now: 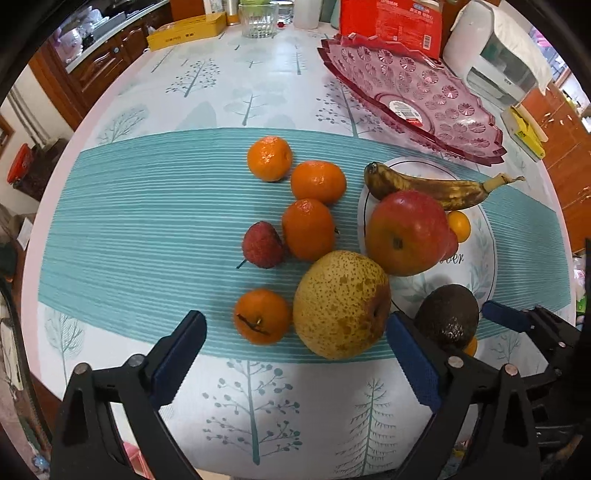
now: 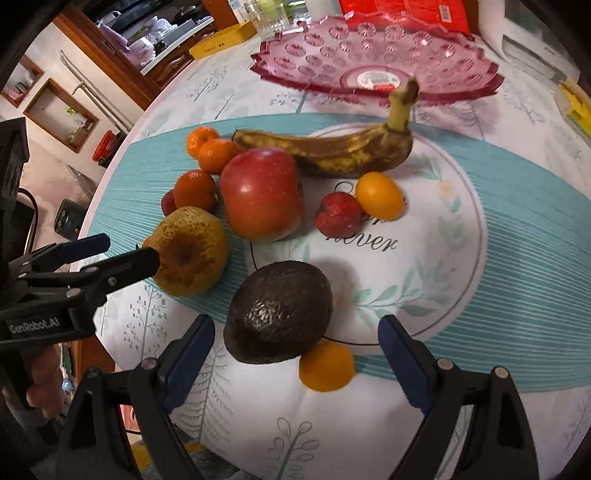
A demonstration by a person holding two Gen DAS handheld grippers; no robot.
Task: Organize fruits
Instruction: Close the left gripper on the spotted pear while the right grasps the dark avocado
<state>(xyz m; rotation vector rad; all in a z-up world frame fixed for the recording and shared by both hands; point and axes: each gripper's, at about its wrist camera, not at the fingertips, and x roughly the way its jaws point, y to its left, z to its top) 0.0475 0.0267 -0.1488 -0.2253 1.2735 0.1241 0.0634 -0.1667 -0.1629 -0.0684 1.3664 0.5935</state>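
Note:
Fruit lies on a teal mat and a white plate (image 1: 476, 236). My left gripper (image 1: 295, 332) is open, its jaws either side of a speckled pear (image 1: 341, 304) and a small tangerine (image 1: 262, 316). Beyond them lie several more tangerines (image 1: 308, 229) and a lychee (image 1: 262, 244). A red apple (image 1: 408, 232) and a browned banana (image 1: 436, 188) rest on the plate. My right gripper (image 2: 295, 339) is open around a dark avocado (image 2: 279, 312), with a kumquat (image 2: 327, 365) beside it. The left gripper also shows in the right wrist view (image 2: 118, 251), by the pear (image 2: 190, 251).
A pink glass fruit dish (image 1: 417, 92) stands behind the plate. A red packet (image 1: 391, 22), a drinking glass (image 1: 258, 18), a yellow box (image 1: 186, 31) and a white appliance (image 1: 495, 55) line the table's far side. The plate in the right wrist view (image 2: 424, 258) bears another lychee (image 2: 338, 214) and kumquat (image 2: 380, 195).

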